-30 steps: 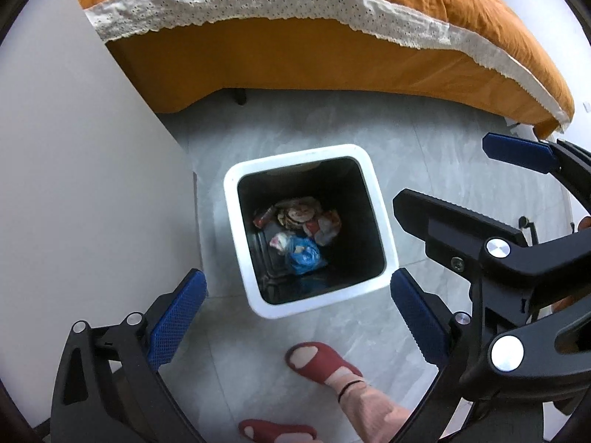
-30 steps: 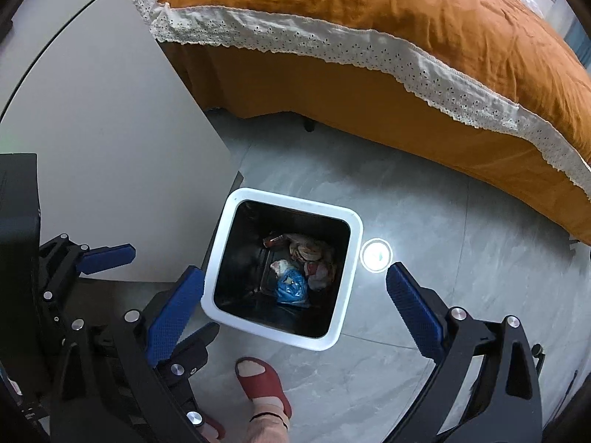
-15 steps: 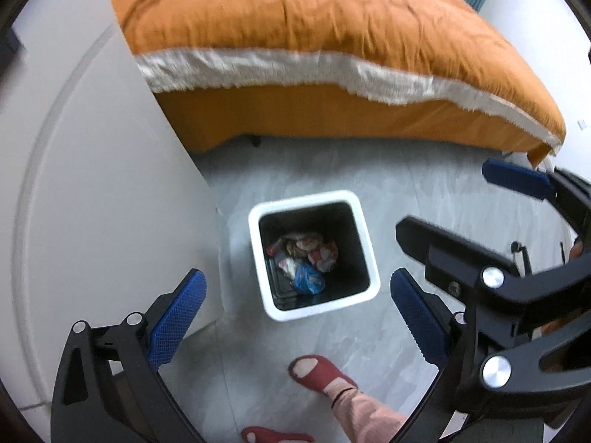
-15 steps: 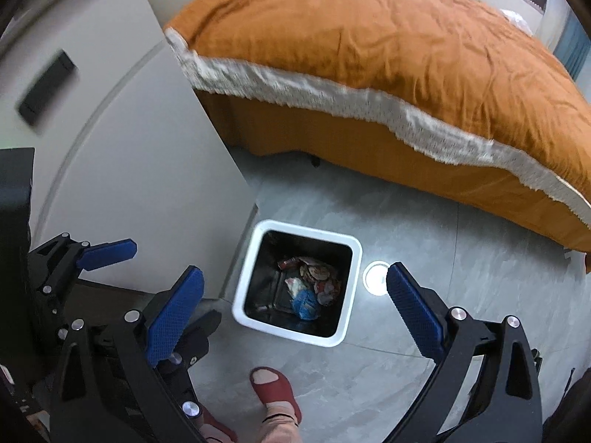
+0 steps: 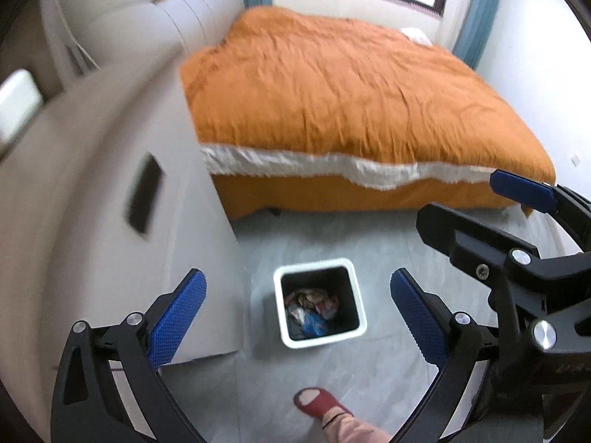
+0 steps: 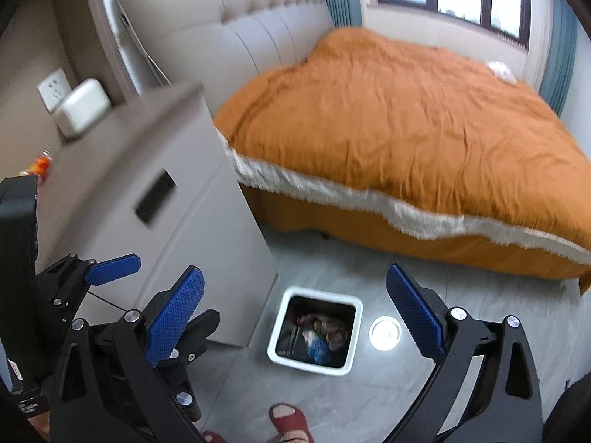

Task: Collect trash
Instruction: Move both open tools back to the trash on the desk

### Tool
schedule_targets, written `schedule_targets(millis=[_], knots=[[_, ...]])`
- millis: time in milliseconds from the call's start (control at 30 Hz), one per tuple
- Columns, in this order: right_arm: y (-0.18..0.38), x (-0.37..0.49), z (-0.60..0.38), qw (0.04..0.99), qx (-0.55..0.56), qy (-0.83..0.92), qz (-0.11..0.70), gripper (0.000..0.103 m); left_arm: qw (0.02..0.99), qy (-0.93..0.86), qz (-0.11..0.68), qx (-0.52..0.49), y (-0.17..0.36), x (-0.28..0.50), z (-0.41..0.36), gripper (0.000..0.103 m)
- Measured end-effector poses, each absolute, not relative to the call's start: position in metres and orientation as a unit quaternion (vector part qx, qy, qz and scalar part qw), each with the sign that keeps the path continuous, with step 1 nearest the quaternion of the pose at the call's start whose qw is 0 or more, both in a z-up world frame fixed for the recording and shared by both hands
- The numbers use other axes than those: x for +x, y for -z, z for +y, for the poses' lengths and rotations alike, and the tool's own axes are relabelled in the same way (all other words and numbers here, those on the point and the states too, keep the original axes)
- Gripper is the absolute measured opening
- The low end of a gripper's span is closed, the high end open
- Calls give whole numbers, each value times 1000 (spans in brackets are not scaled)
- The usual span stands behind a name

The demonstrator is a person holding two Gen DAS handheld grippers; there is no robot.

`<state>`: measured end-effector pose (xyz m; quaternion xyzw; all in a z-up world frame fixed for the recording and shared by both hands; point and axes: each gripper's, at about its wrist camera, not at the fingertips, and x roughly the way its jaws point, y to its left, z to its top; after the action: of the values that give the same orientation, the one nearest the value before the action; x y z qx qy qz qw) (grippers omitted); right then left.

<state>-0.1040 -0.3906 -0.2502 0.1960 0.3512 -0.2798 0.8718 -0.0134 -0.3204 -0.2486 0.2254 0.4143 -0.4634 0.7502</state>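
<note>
Both the left claw (image 5: 295, 306) and the right claw (image 6: 293, 308) hang spread and empty above the bin (image 6: 315, 331), which holds crumpled trash (image 6: 320, 336); a blurred orange scrap (image 6: 40, 164) on the bedside surface (image 6: 122, 140) perhaps remains.

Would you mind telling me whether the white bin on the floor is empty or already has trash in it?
It holds trash, partly filled. The bin stands upright with no lid, and crumpled wrappers including a blue one cover its bottom, well below the rim.
</note>
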Motion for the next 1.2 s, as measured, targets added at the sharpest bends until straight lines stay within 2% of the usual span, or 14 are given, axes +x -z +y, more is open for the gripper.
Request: schedule_targets(millis=[333,600,867,1200], knots=[[176,-84,-353,909,163,244,298,98,815,422,355,177,155,15,-255,98],[132,-43,-311,940,137,183,253,98,858,364,332,144,113,51,-191,98],[108,5,-264,955,119,108,248,98,893,290,319,126,93,82,-131,98],[100,84,-207,964,65,32,257,98,924,181,329,77,99,142,-44,98]])
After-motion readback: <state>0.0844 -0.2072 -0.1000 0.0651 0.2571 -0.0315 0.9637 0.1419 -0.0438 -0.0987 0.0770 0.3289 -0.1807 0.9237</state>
